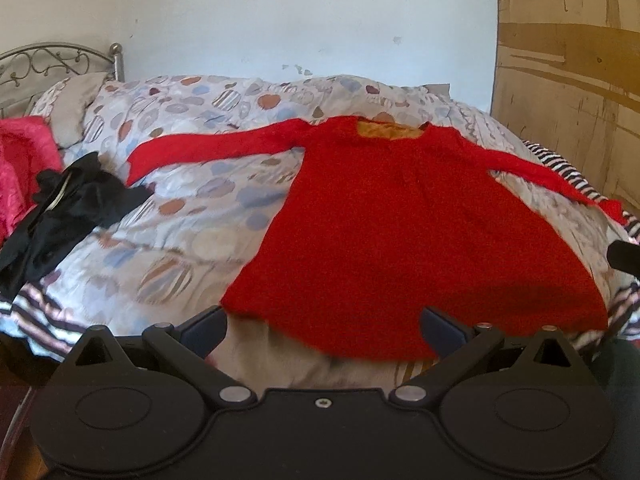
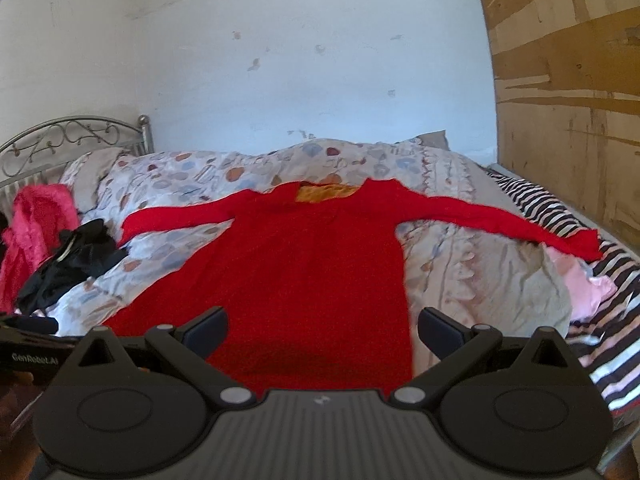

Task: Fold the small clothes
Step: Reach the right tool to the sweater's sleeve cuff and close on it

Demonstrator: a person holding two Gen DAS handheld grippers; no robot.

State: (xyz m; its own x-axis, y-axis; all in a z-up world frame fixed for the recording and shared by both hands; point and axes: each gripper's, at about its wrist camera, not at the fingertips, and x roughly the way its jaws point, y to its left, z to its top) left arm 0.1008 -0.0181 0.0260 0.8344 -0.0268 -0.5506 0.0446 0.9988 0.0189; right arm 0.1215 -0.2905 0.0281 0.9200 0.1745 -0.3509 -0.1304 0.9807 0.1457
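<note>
A red long-sleeved dress (image 1: 400,220) lies flat on the bed, both sleeves spread out, its orange-lined neck at the far side; it also shows in the right wrist view (image 2: 304,264). My left gripper (image 1: 324,330) is open and empty, just above the hem near its left corner. My right gripper (image 2: 322,330) is open and empty, over the hem near its right edge. The tip of the right gripper (image 1: 624,256) shows at the right edge of the left wrist view. The left gripper (image 2: 28,340) shows at the left edge of the right wrist view.
A patterned duvet (image 1: 180,184) covers the bed. A black garment (image 1: 68,208) and a pink one (image 1: 20,168) lie at the left. A striped sheet (image 2: 560,216) and a pale pink cloth (image 2: 588,288) lie at the right. A metal headboard (image 2: 72,140) stands far left, a cardboard wall (image 2: 568,120) right.
</note>
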